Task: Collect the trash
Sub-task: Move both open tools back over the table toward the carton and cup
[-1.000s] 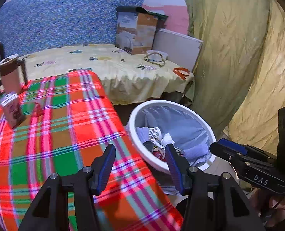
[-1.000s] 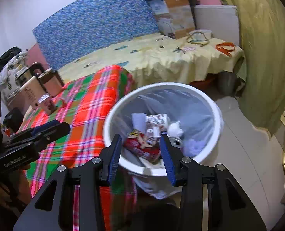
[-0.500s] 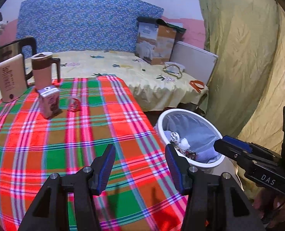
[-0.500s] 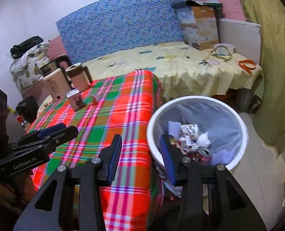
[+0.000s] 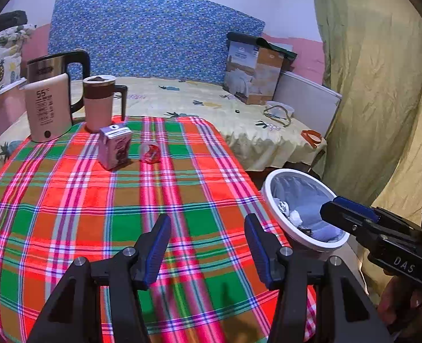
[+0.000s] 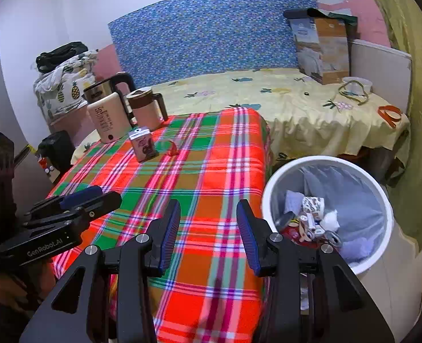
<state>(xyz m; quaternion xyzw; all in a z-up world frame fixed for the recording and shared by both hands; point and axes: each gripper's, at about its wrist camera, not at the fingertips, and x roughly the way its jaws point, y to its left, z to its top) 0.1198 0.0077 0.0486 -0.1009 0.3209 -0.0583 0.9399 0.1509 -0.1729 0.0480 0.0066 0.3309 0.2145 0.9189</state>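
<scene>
A purple drink carton [image 5: 115,149] [image 6: 144,143] stands on the plaid tablecloth [image 5: 96,214] [image 6: 211,177], with a small red wrapper [image 5: 150,152] [image 6: 171,146] just to its right. A white trash bin [image 5: 271,184] [image 6: 382,188] with a grey liner stands on the floor right of the table and holds cans and crumpled paper. My left gripper [image 5: 207,223] is open and empty above the table's near part. My right gripper [image 6: 208,210] is open and empty over the table's near right corner, beside the bin.
A cream kettle [image 5: 48,108] [image 6: 108,118] and a pink jug [image 5: 99,103] [image 6: 145,108] stand at the table's far left. Behind is a bed with a yellow sheet [image 5: 239,120] and a cardboard box [image 5: 253,71]. A green curtain [image 5: 382,85] hangs on the right.
Both grippers have swung left, away from the bin and over the table. The carton, wrapper, kettle and jug have come into fuller view. Both stay open and empty.
</scene>
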